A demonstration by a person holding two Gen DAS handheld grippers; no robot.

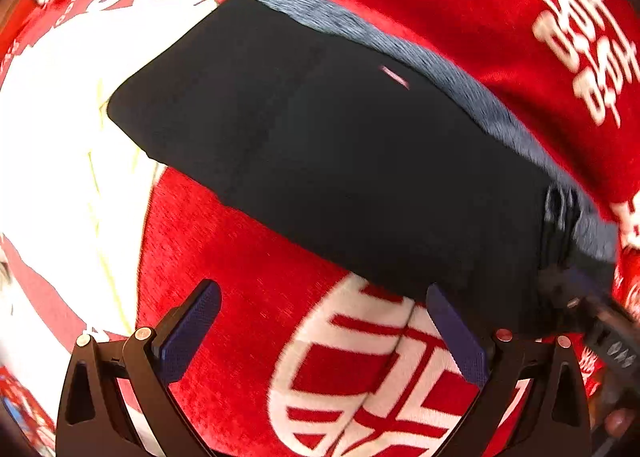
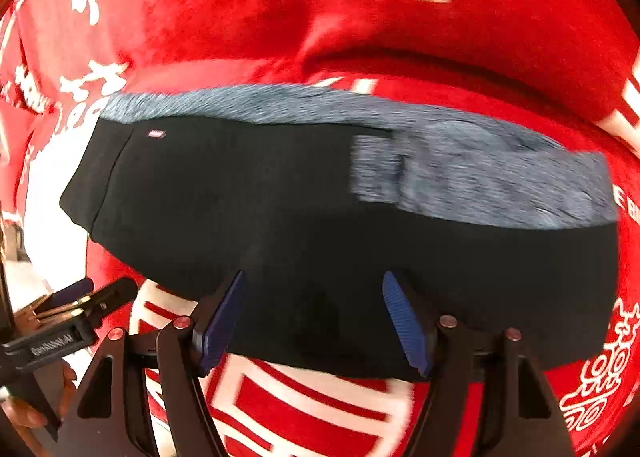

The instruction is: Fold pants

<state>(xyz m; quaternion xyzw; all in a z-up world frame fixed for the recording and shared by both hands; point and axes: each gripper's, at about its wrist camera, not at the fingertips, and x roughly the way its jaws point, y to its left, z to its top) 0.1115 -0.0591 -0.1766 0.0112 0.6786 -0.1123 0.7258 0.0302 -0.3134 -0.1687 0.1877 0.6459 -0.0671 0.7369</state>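
Black pants, folded with grey lining showing, lie on a red blanket with white characters, both hand-held grippers released; only the right view catches their tiny illegible label.

The folded black pants lie across a red blanket with white lettering, their grey fleecy lining showing along the far edge and right end. The right gripper hangs over the pants' near edge, blue pads spread apart with nothing pinched. The left gripper sits off the pants' left end.
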